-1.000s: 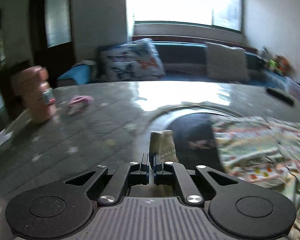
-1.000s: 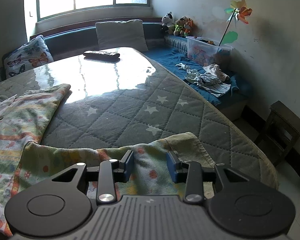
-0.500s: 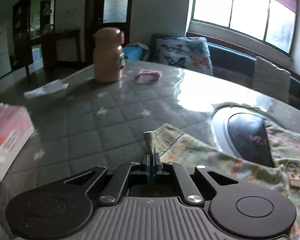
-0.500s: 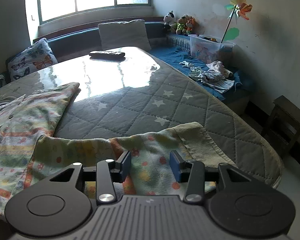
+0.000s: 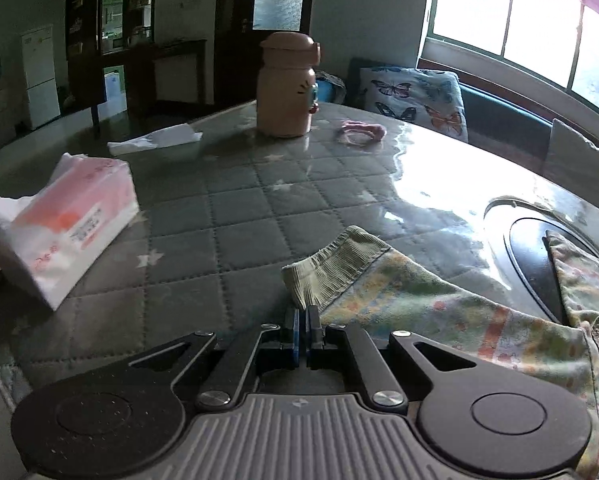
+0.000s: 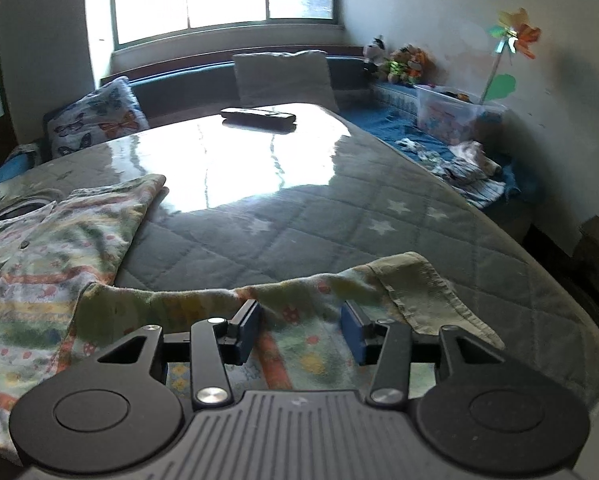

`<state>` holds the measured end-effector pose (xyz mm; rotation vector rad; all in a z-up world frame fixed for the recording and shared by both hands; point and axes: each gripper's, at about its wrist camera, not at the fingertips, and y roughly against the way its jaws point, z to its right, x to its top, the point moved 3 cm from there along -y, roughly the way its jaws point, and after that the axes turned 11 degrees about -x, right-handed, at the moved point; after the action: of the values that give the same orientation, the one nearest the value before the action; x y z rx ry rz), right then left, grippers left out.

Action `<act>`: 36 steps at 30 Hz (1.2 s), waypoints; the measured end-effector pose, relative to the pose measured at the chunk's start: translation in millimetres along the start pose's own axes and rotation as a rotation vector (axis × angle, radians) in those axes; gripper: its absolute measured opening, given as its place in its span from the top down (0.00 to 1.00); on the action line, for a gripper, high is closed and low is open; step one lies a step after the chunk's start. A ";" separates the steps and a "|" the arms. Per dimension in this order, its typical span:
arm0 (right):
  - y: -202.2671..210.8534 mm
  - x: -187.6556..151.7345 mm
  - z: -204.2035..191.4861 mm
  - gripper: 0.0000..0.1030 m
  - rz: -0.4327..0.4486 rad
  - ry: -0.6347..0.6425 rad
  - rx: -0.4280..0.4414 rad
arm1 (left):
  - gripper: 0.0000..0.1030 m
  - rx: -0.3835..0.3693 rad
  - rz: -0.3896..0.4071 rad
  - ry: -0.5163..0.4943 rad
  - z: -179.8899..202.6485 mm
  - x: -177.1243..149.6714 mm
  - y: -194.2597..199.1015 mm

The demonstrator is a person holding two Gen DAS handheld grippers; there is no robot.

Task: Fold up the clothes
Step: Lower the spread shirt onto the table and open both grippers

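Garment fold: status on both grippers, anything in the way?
Left gripper shut on garment's ribbed cuff. Right gripper open over the garment, not gripping. Tissue pack sits left, apart from the cloth.

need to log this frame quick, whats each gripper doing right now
Left gripper: shut on the ribbed cuff of the patterned garment.
Right gripper: open, jaws apart over the garment's other sleeve, gripping nothing.

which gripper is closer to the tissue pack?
Left. The left gripper, shut on the garment's ribbed cuff, has the tissue pack just ahead to its left on the table. The open right gripper doesn't see the pack at all.
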<state>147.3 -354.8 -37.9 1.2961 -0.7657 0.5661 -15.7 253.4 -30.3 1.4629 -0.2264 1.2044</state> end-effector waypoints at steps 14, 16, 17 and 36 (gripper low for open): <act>39.3 21.8 -30.8 0.56 0.057 0.126 0.153 | 0.92 -0.090 0.007 -0.149 34.5 10.1 32.9; 47.4 23.1 -45.0 0.56 0.068 0.157 0.208 | 0.92 -0.154 0.008 -0.186 53.8 10.0 34.8; 50.5 23.0 -54.2 0.56 0.069 0.172 0.237 | 0.92 -0.189 0.004 -0.202 64.1 9.4 34.9; 54.7 -12.1 -132.1 0.61 -0.004 0.391 0.409 | 0.94 -0.645 -0.187 -0.562 242.4 -55.2 -0.1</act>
<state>122.6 -214.1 -24.7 1.4955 -0.3292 0.9747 88.4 27.7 -23.9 1.1735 -0.7658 0.4690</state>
